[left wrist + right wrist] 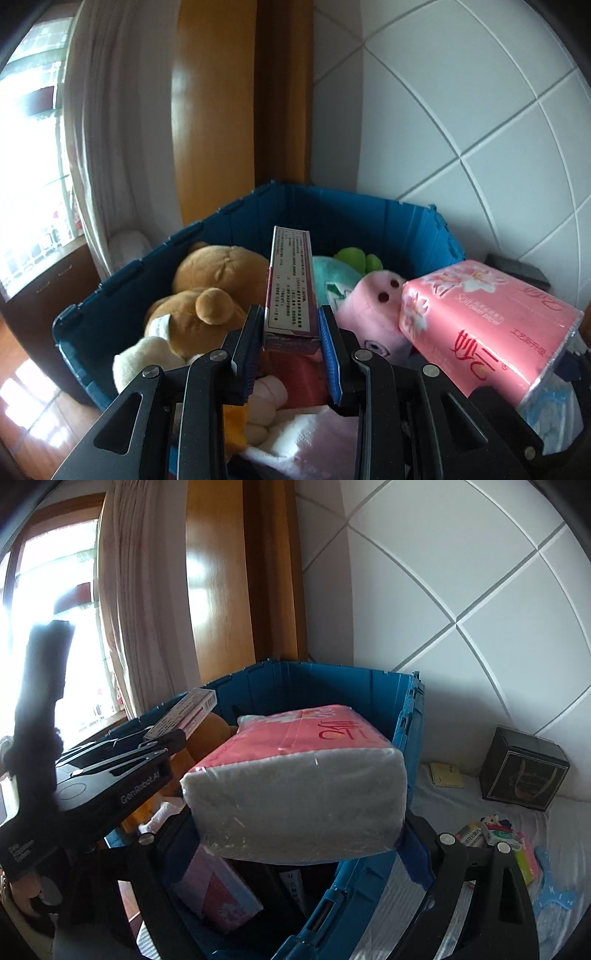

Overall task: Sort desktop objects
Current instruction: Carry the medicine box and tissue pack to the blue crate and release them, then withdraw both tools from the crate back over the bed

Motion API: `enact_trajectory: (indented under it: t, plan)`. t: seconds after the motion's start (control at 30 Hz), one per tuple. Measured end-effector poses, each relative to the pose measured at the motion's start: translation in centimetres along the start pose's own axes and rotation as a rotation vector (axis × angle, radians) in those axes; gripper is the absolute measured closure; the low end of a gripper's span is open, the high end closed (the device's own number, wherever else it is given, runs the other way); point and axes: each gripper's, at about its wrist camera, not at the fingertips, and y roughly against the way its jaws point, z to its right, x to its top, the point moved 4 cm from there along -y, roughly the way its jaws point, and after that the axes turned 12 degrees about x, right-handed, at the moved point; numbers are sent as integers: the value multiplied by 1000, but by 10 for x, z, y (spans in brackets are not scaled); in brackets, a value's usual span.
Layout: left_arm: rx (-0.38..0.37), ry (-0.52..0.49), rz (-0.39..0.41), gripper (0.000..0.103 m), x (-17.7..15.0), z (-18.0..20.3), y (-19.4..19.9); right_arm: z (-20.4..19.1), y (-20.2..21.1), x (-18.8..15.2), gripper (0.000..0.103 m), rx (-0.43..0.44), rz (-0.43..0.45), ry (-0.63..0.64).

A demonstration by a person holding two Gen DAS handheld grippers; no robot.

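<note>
While the slim box [291, 291] sits clamped in the left gripper [290, 332], its long axis running straight out along the fingers above the blue crate [369, 218], the right gripper [295, 834] spans wide around the pink tissue pack [295, 771], also over the crate, just beside it.

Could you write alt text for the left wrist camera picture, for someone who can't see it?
The left gripper clamps a narrow purple box above a blue crate of plush toys, while a pink tissue pack hangs at right.
</note>
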Motion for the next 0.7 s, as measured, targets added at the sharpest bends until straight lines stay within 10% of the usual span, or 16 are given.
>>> enact_trajectory:
  t: [0.2,0.3,0.7]
  plan:
    - [-23,-24,-76,70,-10,1,-22,-10,-20,-11,10,-68,-86,67]
    - [-29,-30,-42,37,-7,0,-15,-11,-22,-11,10,-77,-90,63]
    - [-9,-14,-4,33,-6,-17,6,-26,-12,-13,4,-84,-83,109]
